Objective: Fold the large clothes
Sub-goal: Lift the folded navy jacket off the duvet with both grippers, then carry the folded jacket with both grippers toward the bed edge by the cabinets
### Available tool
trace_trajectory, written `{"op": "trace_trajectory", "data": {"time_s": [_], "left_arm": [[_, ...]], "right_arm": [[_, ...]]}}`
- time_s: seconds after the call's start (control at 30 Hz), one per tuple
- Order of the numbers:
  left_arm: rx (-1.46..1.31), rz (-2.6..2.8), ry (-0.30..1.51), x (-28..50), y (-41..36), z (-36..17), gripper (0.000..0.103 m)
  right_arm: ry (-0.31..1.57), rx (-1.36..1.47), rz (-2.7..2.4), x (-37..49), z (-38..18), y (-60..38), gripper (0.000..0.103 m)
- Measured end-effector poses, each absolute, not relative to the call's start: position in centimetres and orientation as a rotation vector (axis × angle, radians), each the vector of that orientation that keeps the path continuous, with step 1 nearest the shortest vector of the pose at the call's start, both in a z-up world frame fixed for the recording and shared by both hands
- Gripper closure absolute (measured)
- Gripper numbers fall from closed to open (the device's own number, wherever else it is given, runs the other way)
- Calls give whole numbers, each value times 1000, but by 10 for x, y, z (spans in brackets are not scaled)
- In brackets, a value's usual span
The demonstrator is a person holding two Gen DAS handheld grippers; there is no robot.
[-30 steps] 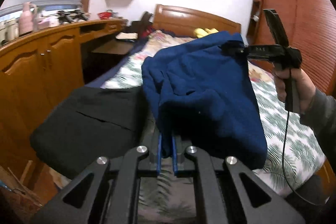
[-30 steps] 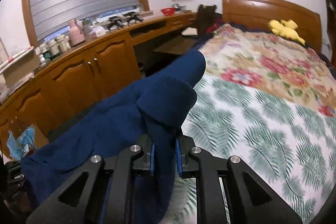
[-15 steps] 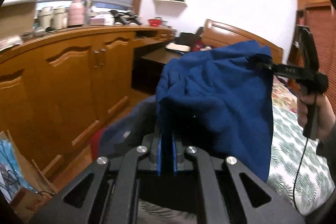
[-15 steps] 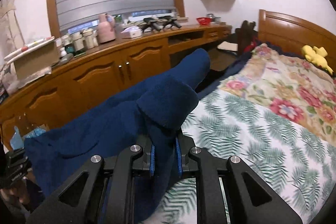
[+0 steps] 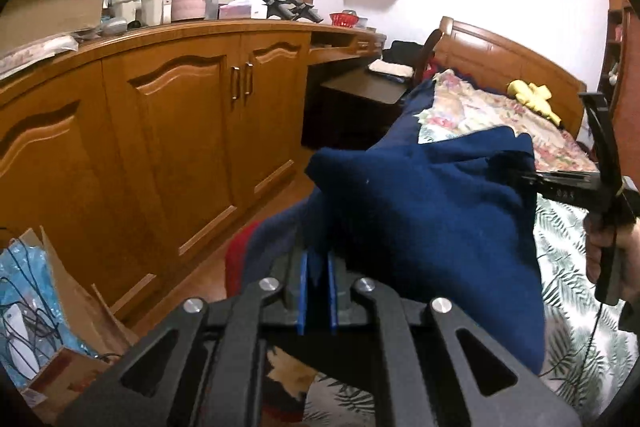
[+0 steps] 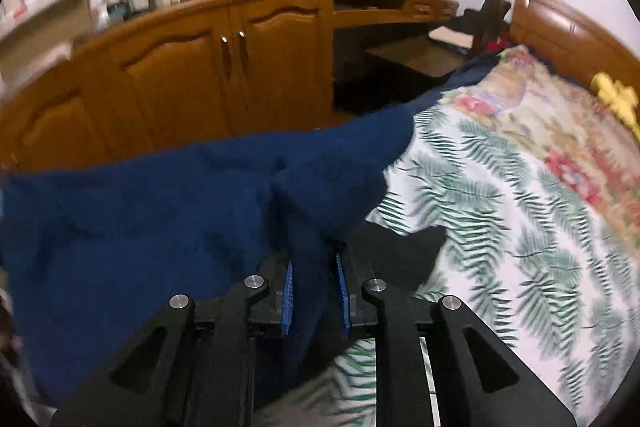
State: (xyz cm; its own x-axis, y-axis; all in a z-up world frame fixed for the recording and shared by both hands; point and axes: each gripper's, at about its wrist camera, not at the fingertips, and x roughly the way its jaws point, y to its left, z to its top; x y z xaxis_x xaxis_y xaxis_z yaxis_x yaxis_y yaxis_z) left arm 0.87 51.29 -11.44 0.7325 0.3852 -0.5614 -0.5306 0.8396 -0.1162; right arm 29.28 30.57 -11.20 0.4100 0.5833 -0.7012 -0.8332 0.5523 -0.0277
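Note:
A large navy blue garment (image 5: 432, 211) hangs in the air between my two grippers, beside the bed. My left gripper (image 5: 318, 291) is shut on one edge of it. My right gripper (image 6: 314, 291) is shut on another edge; the cloth (image 6: 140, 227) stretches away to its left. In the left wrist view the right gripper (image 5: 520, 177) shows at the right, pinching the garment's far corner, with a hand on its handle. A dark garment (image 6: 404, 251) lies on the bed below the blue one.
The bed (image 6: 520, 187) with a leaf and flower cover lies to the right, a yellow plush toy (image 5: 532, 97) near its wooden headboard. A long wooden cabinet (image 5: 180, 131) with cluttered top runs along the left. A cardboard box (image 5: 60, 327) with bags and cables stands on the floor.
Both grippers swung left, away from the bed toward the cabinet, and lowered. The blue garment spread wider between them, stretched out flatter than before.

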Motion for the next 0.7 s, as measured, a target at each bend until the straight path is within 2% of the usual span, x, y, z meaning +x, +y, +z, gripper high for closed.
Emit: {"op": "trace_trajectory", "data": {"time_s": [0.23,0.57,0.7], "left_arm": [[-281,572,588,5,517,-123,93],[-299,600,596,-19,512,-126,89],[-274,592,589,-30,504,-117,82]], "right_arm": [[662,-383,945,275,-95,273,86],[570,-349,1072,214,-61,243,67],[590,-373,1119,197,-74,251,64]]}}
